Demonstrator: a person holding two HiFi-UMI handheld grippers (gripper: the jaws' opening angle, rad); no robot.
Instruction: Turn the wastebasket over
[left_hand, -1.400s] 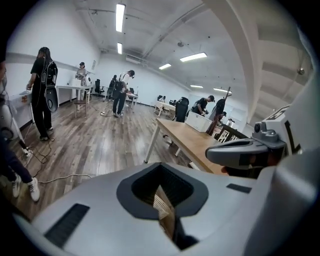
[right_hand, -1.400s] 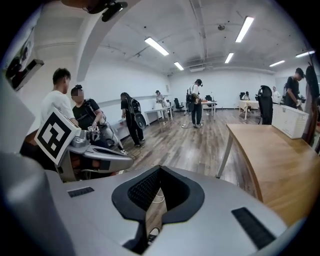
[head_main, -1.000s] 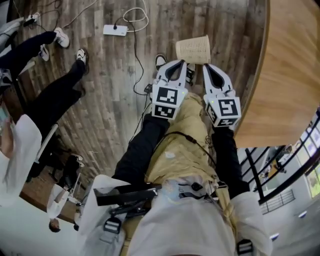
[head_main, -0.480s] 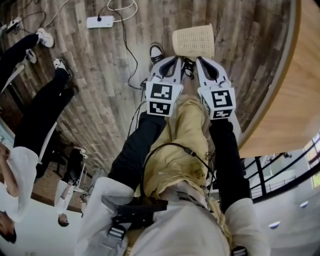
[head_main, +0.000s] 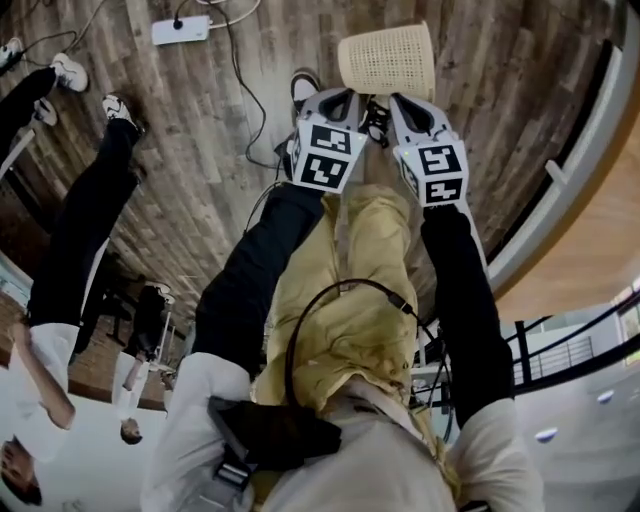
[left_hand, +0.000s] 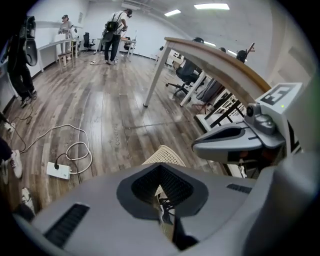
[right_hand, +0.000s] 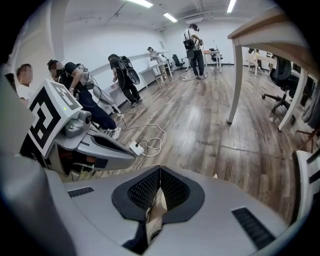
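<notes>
A: Where does the wastebasket sit?

B: On the plank floor, at the top of the head view. It is a cream, woven thing, and whether it stands mouth up or mouth down is not clear from here. It is directly ahead of both sets of tips.

A: What about the left gripper?

B: It points steeply down at the basket's near side. Its own view shows the jaws brought together, with the pads meeting at the tip and nothing between them. Lower down a slit opens, and through it only a shoe and trouser cloth show. The basket's lattice rises just past the joined tips, slightly to the right.

A: And the right gripper?

B: It is much the same. The jaws are closed pad to pad and hold nothing. It runs alongside the left one, with both marker cubes facing up at the head camera.

A: Is either one touching the basket?

B: That cannot be told. From above the tips lie at the basket's lower edge, very near it, but no pad rests on it.

A: What else is around?

B: A white power strip with its cable lies well to the left of the basket. A curved table edge is on the right, and a bystander's dark-trousered legs are at far left.
</notes>
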